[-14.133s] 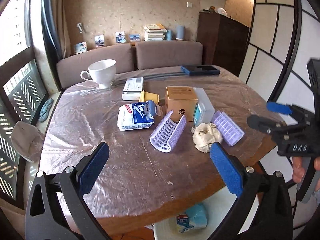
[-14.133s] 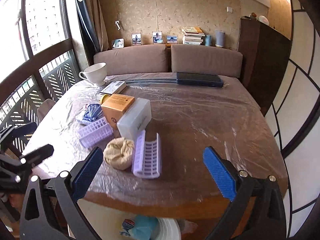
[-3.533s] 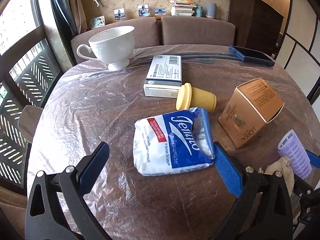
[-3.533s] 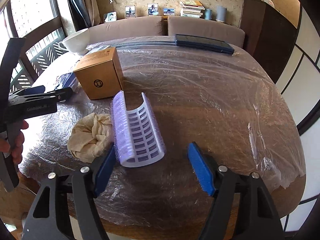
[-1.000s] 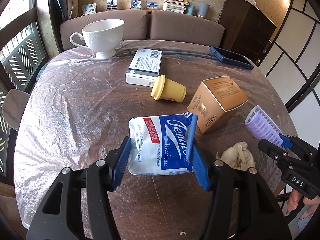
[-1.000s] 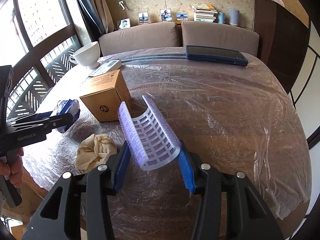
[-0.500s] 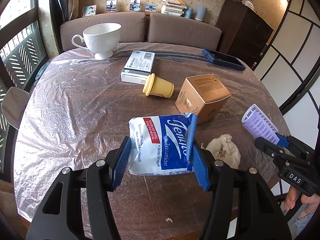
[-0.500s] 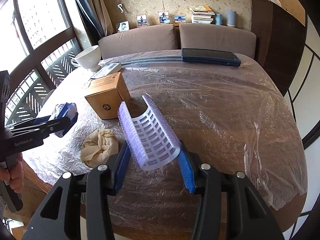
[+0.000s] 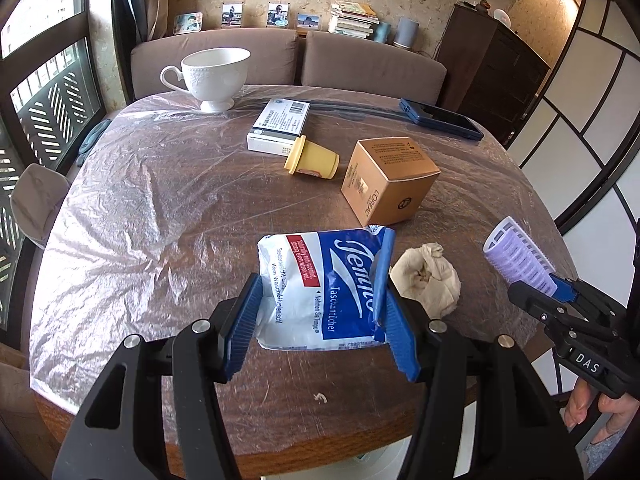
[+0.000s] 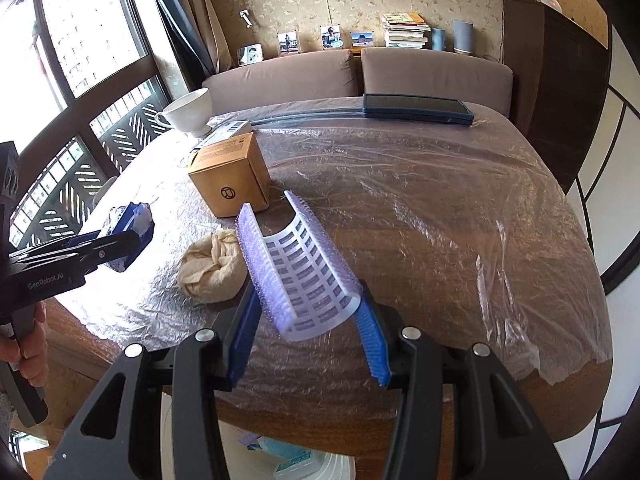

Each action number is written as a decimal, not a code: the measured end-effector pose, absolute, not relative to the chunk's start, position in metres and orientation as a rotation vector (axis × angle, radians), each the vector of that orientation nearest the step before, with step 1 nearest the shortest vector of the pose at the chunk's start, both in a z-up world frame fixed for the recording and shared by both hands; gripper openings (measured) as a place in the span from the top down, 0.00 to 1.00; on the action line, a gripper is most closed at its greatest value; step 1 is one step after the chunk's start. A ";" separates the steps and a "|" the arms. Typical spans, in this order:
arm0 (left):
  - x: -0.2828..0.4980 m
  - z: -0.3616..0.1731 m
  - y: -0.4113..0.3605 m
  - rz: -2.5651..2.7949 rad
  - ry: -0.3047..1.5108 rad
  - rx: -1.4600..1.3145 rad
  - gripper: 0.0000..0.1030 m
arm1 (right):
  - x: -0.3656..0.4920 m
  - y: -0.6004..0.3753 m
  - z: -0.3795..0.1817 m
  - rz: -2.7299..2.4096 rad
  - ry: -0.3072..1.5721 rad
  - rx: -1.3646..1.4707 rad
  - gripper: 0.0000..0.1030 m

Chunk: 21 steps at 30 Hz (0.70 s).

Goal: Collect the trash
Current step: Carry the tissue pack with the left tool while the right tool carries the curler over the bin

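My left gripper is shut on a blue and white tissue packet and holds it above the near table edge; the packet also shows in the right wrist view. My right gripper is shut on a curved purple plastic tray, held above the table edge; the tray also shows in the left wrist view. A crumpled beige tissue lies on the table between the two grippers. A white bin with trash inside sits below the table edge.
On the plastic-covered round table stand a brown carton, a yellow cup on its side, a white box, a white teacup and a dark phone. A sofa runs behind.
Both grippers have drawn back toward the near table edge with their loads still held. The bin has come into the right wrist view.
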<state>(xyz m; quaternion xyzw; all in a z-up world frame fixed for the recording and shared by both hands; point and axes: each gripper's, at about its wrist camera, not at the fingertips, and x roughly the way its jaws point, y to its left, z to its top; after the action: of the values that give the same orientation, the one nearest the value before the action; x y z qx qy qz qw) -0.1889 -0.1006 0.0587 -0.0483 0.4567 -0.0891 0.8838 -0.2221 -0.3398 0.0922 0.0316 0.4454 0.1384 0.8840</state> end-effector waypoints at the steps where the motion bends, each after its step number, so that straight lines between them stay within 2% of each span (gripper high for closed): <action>1: -0.191 0.059 -0.101 -0.183 0.950 -0.104 0.43 | -0.224 -0.340 0.092 0.290 0.928 0.066 0.55; 21: -0.249 0.057 -0.104 -0.129 0.937 -0.155 0.43 | -0.276 -0.336 0.093 0.371 0.926 0.042 0.55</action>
<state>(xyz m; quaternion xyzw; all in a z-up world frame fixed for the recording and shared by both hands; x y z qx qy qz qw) -0.2495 -0.1042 0.0571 -0.0746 0.4509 -0.0621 0.8873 -0.2759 -0.3356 0.0925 0.0203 0.4441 0.1778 0.8779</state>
